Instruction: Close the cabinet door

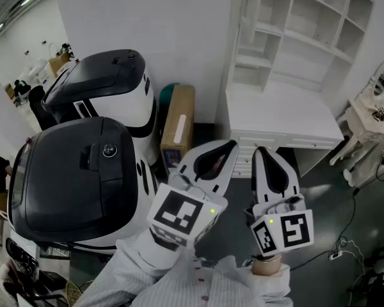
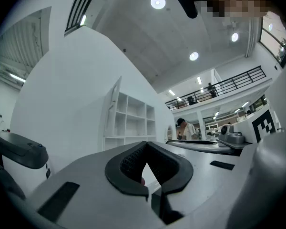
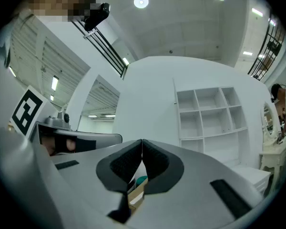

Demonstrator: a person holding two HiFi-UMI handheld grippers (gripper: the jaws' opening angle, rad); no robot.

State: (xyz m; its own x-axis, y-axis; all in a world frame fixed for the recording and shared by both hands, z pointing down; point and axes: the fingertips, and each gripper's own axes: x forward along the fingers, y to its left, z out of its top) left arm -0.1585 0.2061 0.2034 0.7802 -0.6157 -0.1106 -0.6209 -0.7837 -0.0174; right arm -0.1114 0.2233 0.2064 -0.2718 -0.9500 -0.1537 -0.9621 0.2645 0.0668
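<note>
Holding my left gripper (image 1: 231,146) and right gripper (image 1: 261,151) pinched shut and empty, I risk glancing off the thin white cabinet door (image 1: 238,43) at the white shelf desk's (image 1: 288,117) left edge, which would knock it wider.

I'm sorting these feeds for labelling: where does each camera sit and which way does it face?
Head view: on the person's head, facing steeply down at the shelves; both sleeves, left gripper and right gripper show.
Left gripper view: on the left gripper, facing along its shut fingers toward the shelves and ceiling.
Right gripper view: on the right gripper, facing along its shut fingers toward the shelves and a box.
Shared: all three see the shelves; head and right gripper views share the box.
</note>
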